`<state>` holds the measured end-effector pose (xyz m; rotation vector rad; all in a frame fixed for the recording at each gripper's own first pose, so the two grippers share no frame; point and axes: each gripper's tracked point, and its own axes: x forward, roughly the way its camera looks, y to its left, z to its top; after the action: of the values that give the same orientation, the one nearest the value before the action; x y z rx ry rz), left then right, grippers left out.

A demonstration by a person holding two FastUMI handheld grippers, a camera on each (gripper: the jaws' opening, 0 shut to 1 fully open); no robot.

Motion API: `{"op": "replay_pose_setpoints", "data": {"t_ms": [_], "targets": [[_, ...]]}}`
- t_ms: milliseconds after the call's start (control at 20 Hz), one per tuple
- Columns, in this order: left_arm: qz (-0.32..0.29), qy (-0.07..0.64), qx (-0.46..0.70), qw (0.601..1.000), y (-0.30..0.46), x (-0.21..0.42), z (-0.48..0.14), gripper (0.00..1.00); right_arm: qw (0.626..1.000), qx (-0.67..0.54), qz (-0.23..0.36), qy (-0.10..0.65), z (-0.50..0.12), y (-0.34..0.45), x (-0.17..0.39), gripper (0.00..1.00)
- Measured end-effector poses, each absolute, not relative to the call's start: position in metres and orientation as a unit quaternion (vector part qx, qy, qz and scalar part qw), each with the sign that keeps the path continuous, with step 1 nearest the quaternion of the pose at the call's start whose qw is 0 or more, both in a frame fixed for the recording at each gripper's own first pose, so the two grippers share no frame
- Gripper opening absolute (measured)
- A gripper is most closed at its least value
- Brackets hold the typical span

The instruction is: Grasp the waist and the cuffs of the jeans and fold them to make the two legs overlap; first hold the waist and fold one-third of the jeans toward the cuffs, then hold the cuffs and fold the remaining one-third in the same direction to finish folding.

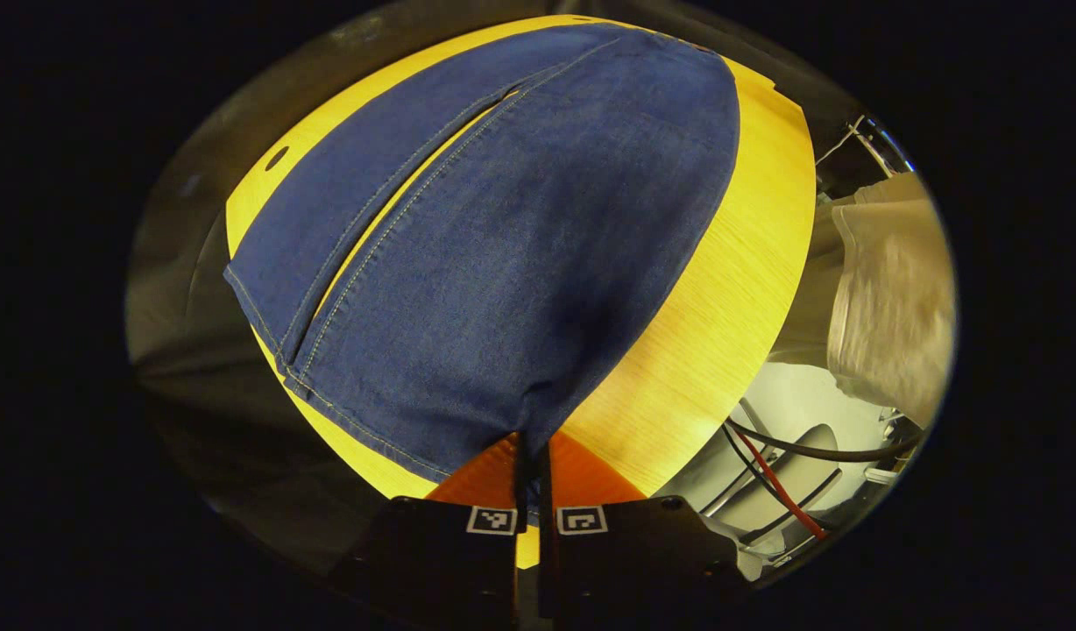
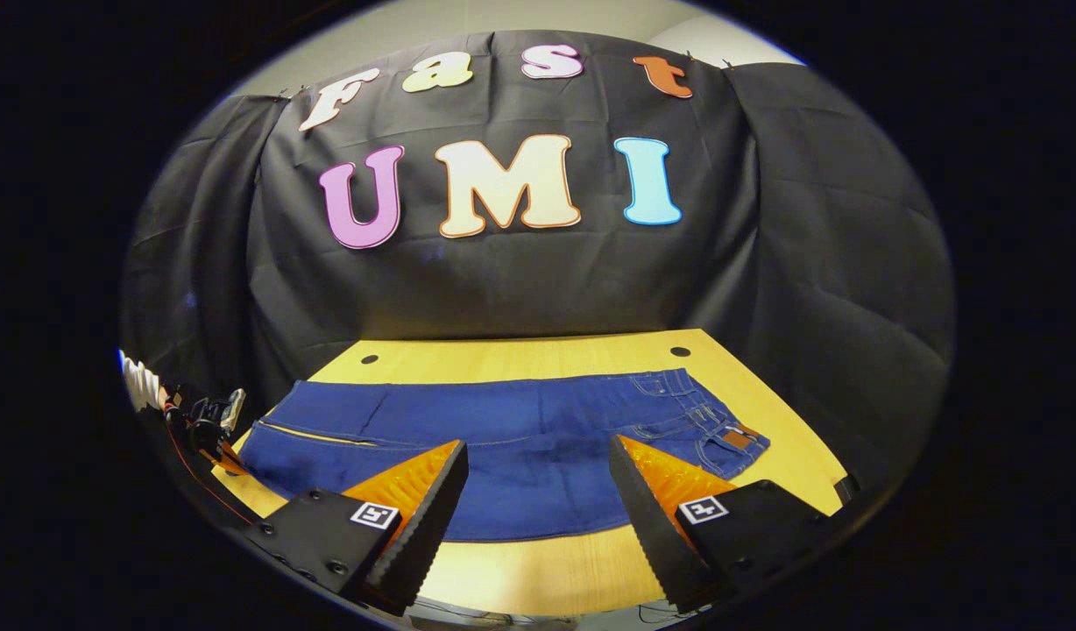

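Dark blue jeans [image 2: 520, 421] lie flat across the wooden table [image 2: 748, 473], with the waist [image 2: 722, 429] at the right and the cuffs [image 2: 262, 438] at the left in the right gripper view. My right gripper [image 2: 538, 447] hangs open over the near edge of the jeans' middle, touching nothing. The left gripper [image 2: 207, 425] shows small at the cuff end. In the left gripper view, my left gripper [image 1: 531, 449] is shut on the near corner of the jeans' cuff [image 1: 529, 421]. From there both legs of the jeans [image 1: 520, 228] stretch away side by side, with a narrow gap between them.
The table [image 1: 731, 289] has small round holes [image 2: 680, 351] near its far corners. Black cloth [image 2: 520, 280] walls the booth behind it. Past the table's edge are a person's light clothing [image 1: 893, 298] and red and black cables [image 1: 770, 469].
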<state>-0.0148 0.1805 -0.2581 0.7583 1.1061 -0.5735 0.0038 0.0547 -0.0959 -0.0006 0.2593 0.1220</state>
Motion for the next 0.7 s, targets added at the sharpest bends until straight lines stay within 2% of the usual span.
{"op": "replay_pose_setpoints", "data": {"t_ms": [150,400,700], "targets": [[-0.253,0.501,0.337,0.756,0.182,-0.014,-0.257,0.00,0.989,0.028,0.079,0.119,-0.095,0.074,0.012,0.96],[-0.243,0.519,0.332,0.749,0.182,-0.016,-0.257,0.00,0.981,0.029,0.134,0.139,-0.105,0.090,0.036,0.98],[-0.199,0.543,0.332,0.745,0.183,-0.016,-0.256,0.00,0.962,-0.043,0.187,0.195,-0.120,0.031,0.085,0.98]]}}
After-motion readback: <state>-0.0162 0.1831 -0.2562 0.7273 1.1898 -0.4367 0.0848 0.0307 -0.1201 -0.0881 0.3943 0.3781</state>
